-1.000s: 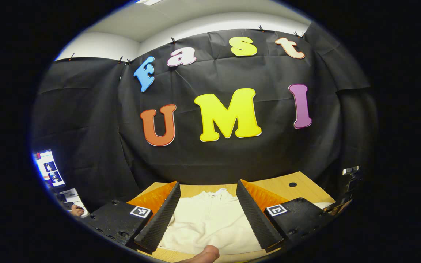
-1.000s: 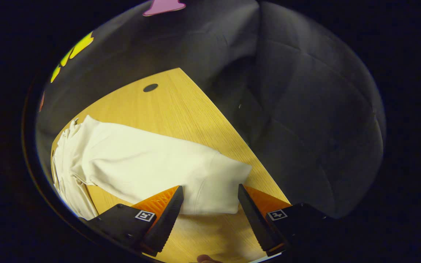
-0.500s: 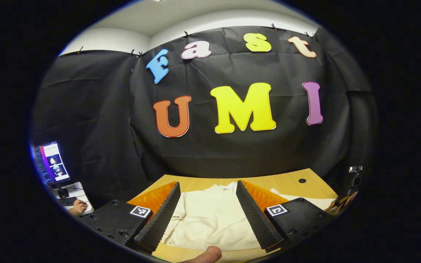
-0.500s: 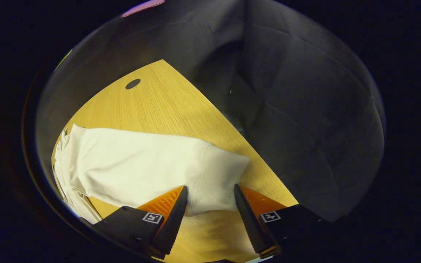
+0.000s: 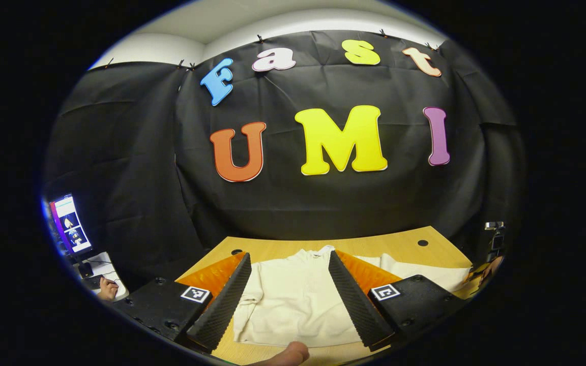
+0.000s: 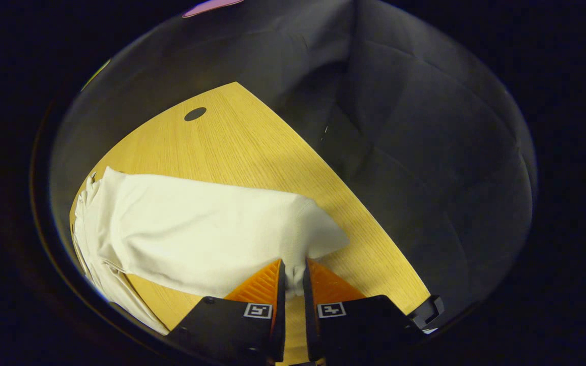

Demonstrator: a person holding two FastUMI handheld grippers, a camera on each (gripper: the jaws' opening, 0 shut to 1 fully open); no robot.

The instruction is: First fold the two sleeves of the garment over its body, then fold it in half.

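Presently, right gripper (image 6: 293, 277): jaws pinched on the sleeve cuff (image 6: 318, 236).
Left gripper (image 5: 289, 300): jaws wide, above the garment (image 5: 293, 300).
Garment: spread flat on the table (image 6: 252, 147).
Beyond: monitor (image 5: 68, 224).

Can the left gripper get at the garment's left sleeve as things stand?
Probably yes. The left gripper is open and holds nothing, above the garment on the table; nothing lies between its jaws and the cloth.
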